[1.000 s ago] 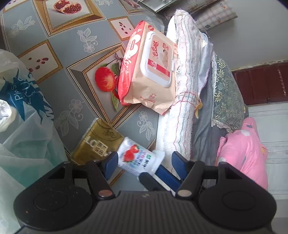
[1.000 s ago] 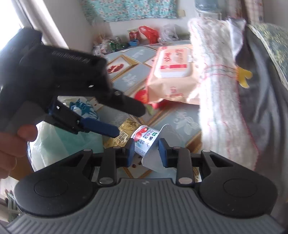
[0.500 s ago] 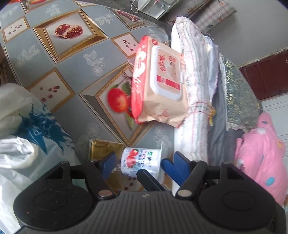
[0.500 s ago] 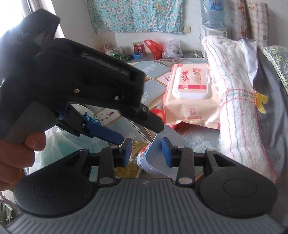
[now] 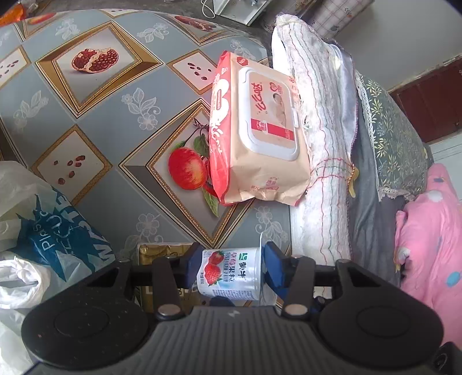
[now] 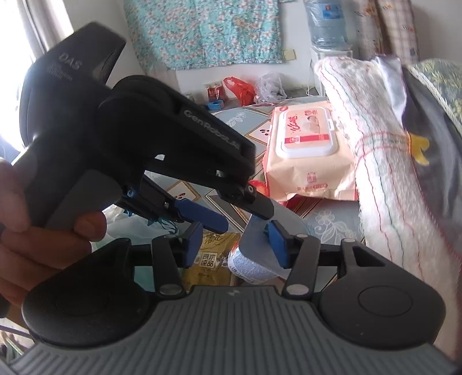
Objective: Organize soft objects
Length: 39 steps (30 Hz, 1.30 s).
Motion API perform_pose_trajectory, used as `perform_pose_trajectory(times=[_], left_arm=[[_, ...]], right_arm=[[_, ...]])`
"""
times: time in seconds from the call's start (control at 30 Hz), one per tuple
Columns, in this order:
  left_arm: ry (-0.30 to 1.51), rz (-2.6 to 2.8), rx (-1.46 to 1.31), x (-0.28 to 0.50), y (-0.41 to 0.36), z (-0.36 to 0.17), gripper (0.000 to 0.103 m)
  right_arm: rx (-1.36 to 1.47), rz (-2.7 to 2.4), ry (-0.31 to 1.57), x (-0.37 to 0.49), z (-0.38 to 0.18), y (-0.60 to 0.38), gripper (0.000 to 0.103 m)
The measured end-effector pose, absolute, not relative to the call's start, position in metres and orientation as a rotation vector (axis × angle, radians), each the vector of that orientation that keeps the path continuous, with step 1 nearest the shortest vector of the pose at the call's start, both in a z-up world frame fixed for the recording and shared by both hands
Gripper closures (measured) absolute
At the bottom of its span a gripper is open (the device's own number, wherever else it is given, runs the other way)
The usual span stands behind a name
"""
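A small strawberry yogurt cup (image 5: 231, 274) lies sideways between the blue pads of my left gripper (image 5: 232, 266), whose jaws are closing and press on its base and rim. In the right wrist view the same cup (image 6: 248, 268), its foil lid flapped up, sits between the pads of my right gripper (image 6: 234, 245). Those jaws are opening and a gap shows beside the cup. The left gripper (image 6: 238, 215) reaches in from the left, held by a hand. A pack of wet wipes (image 5: 260, 138) leans on a rolled white towel (image 5: 320, 144).
The table (image 5: 101, 115) has a fruit-patterned cover. A gold tissue pack (image 5: 161, 253) lies just under the cup. Plastic bags (image 5: 49, 239) crowd the left. Grey and floral cloths and a pink cloth (image 5: 427, 230) lie right of the towel. A water bottle (image 6: 326, 23) stands far back.
The left jaws have come in onto the yogurt cup. The right jaws, earlier tight on it, have spread apart. The left view has turned, so the cup now sits level between its pads.
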<state>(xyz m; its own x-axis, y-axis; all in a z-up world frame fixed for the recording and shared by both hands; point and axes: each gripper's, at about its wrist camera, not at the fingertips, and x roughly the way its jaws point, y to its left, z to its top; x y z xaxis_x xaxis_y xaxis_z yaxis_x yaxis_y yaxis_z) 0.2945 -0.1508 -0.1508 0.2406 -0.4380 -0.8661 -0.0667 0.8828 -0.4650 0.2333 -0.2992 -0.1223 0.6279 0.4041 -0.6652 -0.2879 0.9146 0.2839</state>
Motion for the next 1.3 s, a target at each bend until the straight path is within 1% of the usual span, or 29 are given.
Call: perform_pose_trajectory(times=[0.1, 0.2, 0.3, 0.33, 0.47, 0.57, 0.63, 0.7, 0.73, 0.77, 0.83, 0.9, 0.97, 1.0, 1.1, 1.2, 1.3], left_arm=[[1.306, -0.268, -0.436, 0.294, -0.151, -0.15, 0.054], [1.305, -0.272, -0.435, 0.294, -0.149, -0.151, 0.053], [1.308, -0.282, -0.427, 0.294, -0.149, -0.151, 0.052], [1.308, -0.285, -0.42, 0.294, -0.149, -0.151, 0.051], [1.306, -0.28, -0.408, 0.295, -0.148, -0.15, 0.051], [1.308, -0.271, -0.421, 0.296, -0.144, -0.152, 0.05], [1.309, -0.267, -0.421, 0.297, -0.143, -0.152, 0.049], [1.314, -0.269, -0.424, 0.298, -0.141, -0.152, 0.049], [1.318, -0.268, -0.429, 0.298, -0.141, -0.152, 0.049], [1.323, -0.267, -0.436, 0.299, -0.14, -0.153, 0.049], [1.338, -0.261, -0.457, 0.302, -0.138, -0.154, 0.051], [1.351, -0.271, -0.487, 0.302, -0.137, -0.156, 0.055], [1.358, -0.279, -0.498, 0.3, -0.138, -0.157, 0.057], [1.362, -0.288, -0.496, 0.298, -0.14, -0.157, 0.06], [1.384, -0.329, -0.507, 0.291, -0.148, -0.157, 0.063], [1.413, -0.385, -0.543, 0.28, -0.157, -0.157, 0.063], [1.438, -0.421, -0.524, 0.265, -0.169, -0.158, 0.063]], right_arm=[[0.194, 0.391, 0.814, 0.232, -0.123, -0.305, 0.051], [0.301, 0.357, 0.807, 0.228, -0.121, -0.327, 0.051], [0.421, 0.334, 0.852, 0.233, -0.131, -0.353, 0.05], [0.458, 0.34, 0.877, 0.237, -0.136, -0.359, 0.049], [0.609, 0.414, 0.929, 0.257, -0.158, -0.375, 0.034], [0.722, 0.478, 0.977, 0.27, -0.177, -0.378, 0.033], [0.732, 0.505, 0.971, 0.274, -0.181, -0.375, 0.033], [0.679, 0.514, 0.97, 0.277, -0.18, -0.366, 0.033], [0.624, 0.508, 0.967, 0.277, -0.178, -0.36, 0.035], [0.568, 0.499, 0.969, 0.278, -0.175, -0.354, 0.04], [0.51, 0.491, 0.97, 0.278, -0.171, -0.348, 0.041], [0.464, 0.481, 0.964, 0.276, -0.166, -0.344, 0.041], [0.388, 0.473, 0.963, 0.271, -0.161, -0.339, 0.041], [0.349, 0.47, 0.966, 0.269, -0.157, -0.336, 0.041], [0.244, 0.476, 0.968, 0.258, -0.145, -0.333, 0.041], [0.123, 0.467, 0.974, 0.234, -0.128, -0.33, 0.041], [0.018, 0.449, 1.0, 0.214, -0.13, -0.324, 0.041]])
